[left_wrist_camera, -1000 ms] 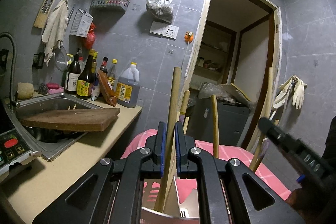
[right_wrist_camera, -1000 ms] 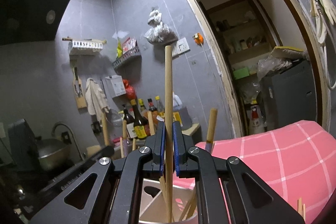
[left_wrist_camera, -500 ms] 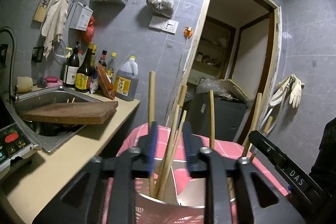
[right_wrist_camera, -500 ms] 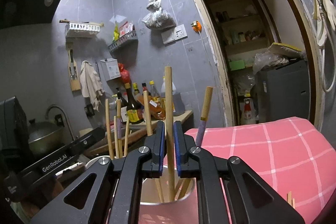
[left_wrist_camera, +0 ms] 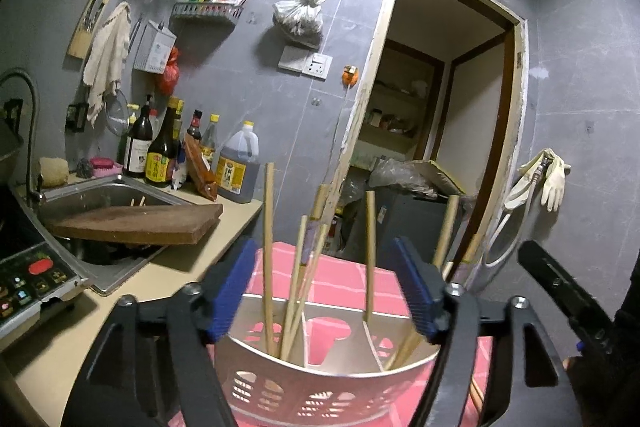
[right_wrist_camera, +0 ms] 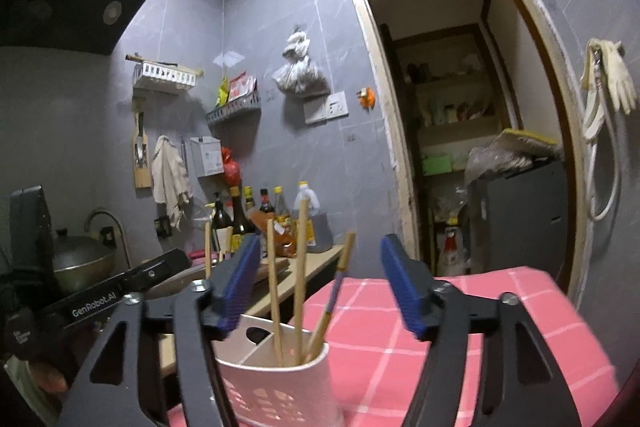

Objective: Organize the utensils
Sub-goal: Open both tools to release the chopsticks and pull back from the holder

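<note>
Since a second ago both grippers have let go: each was clamped on an upright chopstick, and their jaws have just been opening, with the sticks now standing free between them. The white holder [left_wrist_camera: 320, 379] sits on the pink checked cloth [right_wrist_camera: 460, 327] at six o'clock of both views. The left gripper [left_wrist_camera: 326, 291] and right gripper [right_wrist_camera: 316, 287] gape wide, holding nothing. The chopsticks [left_wrist_camera: 269, 255] stand near-vertical, pointing to twelve, in the holder's compartments just ahead of both grippers.

- Left wrist view looks level from close behind the white perforated plastic utensil holder [left_wrist_camera: 320, 383], facing the grey tiled wall [left_wrist_camera: 288, 131]
- Right wrist view does likewise, further right; both share holder, wall, open wooden-framed doorway [right_wrist_camera: 452, 131]
</note>
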`<action>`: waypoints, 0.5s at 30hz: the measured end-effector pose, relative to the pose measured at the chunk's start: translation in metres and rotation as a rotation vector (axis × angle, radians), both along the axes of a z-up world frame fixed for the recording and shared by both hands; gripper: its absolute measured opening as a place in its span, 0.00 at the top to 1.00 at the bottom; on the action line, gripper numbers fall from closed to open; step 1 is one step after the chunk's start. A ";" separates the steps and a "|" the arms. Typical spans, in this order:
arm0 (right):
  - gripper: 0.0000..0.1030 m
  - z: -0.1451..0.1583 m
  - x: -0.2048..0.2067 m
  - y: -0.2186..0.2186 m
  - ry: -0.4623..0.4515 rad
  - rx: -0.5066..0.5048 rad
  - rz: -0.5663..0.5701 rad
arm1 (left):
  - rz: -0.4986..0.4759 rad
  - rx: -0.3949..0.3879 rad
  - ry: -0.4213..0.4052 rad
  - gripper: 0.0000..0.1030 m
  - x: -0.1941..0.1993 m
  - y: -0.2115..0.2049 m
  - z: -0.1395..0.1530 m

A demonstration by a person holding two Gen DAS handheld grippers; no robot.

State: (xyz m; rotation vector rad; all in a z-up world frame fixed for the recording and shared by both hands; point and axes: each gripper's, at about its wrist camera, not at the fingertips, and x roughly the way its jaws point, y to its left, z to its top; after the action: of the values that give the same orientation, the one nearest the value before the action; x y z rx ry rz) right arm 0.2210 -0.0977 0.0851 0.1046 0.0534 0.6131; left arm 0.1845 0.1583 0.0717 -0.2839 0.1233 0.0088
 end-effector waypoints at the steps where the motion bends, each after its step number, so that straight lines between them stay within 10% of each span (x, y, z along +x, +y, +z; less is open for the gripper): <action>1: 0.24 0.002 -0.003 -0.005 -0.004 0.001 -0.007 | -0.002 0.004 -0.003 0.27 -0.004 -0.004 0.002; 7: 0.01 0.012 -0.025 -0.047 -0.026 -0.009 -0.082 | -0.048 0.007 -0.013 0.08 -0.019 -0.027 0.005; 15: 0.00 0.008 -0.044 -0.098 -0.025 -0.062 -0.180 | -0.141 0.037 0.017 0.02 -0.028 -0.077 0.001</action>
State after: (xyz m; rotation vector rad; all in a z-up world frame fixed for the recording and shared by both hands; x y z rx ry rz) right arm 0.1773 -0.1953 0.0934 0.0412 0.0381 0.4324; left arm 0.1569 0.0809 0.0724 -0.2382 0.1593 -0.1264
